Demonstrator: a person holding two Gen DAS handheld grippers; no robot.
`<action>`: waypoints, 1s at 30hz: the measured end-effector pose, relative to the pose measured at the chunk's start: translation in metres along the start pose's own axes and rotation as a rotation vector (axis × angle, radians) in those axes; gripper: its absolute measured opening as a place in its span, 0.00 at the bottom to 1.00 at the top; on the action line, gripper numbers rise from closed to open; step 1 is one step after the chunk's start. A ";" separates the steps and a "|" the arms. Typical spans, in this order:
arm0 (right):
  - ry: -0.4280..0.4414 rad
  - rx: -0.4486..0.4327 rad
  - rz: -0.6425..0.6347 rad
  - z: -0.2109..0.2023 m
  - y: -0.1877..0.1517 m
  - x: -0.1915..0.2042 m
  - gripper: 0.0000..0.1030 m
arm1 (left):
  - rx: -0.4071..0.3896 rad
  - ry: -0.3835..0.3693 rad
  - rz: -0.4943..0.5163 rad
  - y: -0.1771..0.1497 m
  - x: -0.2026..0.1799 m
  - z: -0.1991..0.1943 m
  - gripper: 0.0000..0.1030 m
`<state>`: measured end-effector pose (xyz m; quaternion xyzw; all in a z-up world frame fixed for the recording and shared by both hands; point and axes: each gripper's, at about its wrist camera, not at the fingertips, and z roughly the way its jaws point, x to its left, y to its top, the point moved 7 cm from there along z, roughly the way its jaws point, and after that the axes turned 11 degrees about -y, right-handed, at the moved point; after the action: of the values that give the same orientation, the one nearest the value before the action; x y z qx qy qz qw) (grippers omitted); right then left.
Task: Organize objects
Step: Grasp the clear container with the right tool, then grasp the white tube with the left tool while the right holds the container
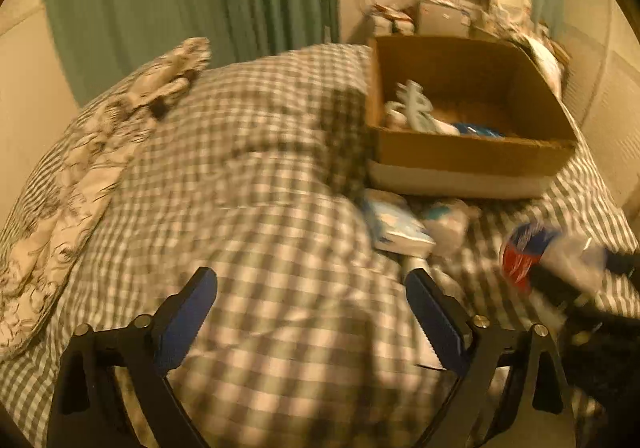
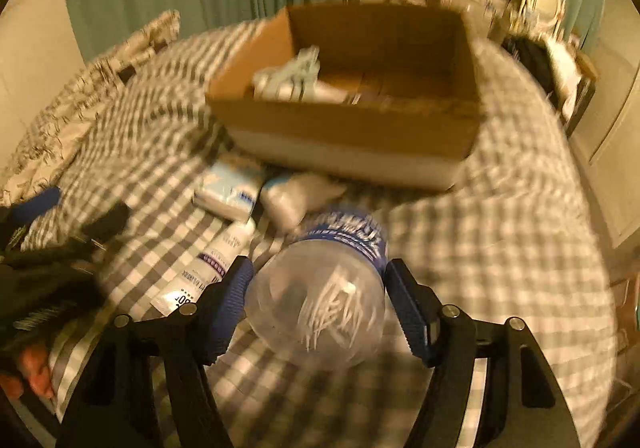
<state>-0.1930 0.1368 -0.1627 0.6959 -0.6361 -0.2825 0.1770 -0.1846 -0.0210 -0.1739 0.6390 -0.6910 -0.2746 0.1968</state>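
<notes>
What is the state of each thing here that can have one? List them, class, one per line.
Left gripper: open, empty.
Right gripper: shut on the plastic bottle.
Cardboard box: open-topped, partly filled.
White tube: lying flat on the bed.
Tissue pack: lying on the bed, outside the box.

One box (image 2: 348,132) on the bed; one bottle (image 2: 320,288); one tube (image 2: 208,268); one tissue pack (image 2: 230,190); one white pouch (image 2: 296,196); two grippers (image 1: 312,312) (image 2: 320,312). Items inside the box too blurred to count
</notes>
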 end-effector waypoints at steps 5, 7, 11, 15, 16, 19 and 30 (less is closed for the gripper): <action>-0.051 -0.095 -0.003 -0.029 0.015 -0.026 0.65 | 0.094 -0.071 0.078 -0.003 -0.040 0.029 0.80; -0.049 -0.100 -0.005 -0.032 0.014 -0.032 0.65 | 0.139 -0.078 0.079 -0.007 -0.048 0.043 0.69; -0.034 -0.087 -0.006 -0.028 0.008 -0.039 0.65 | 0.219 -0.060 0.117 -0.018 -0.056 0.068 0.68; -0.017 -0.055 0.005 -0.018 0.002 -0.046 0.65 | 0.259 -0.008 0.196 -0.026 -0.066 0.081 0.68; -0.017 -0.048 0.005 -0.015 0.000 -0.044 0.64 | 0.260 -0.006 0.202 -0.027 -0.068 0.082 0.68; -0.014 -0.037 0.002 -0.012 -0.005 -0.042 0.64 | 0.264 -0.051 0.206 -0.031 -0.071 0.078 0.34; -0.021 -0.002 0.000 -0.004 -0.016 -0.040 0.65 | 0.199 -0.186 0.135 -0.037 -0.078 0.035 0.25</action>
<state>-0.1798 0.1781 -0.1626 0.6928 -0.6376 -0.2902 0.1710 -0.1697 0.0593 -0.2183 0.5792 -0.7715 -0.2490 0.0858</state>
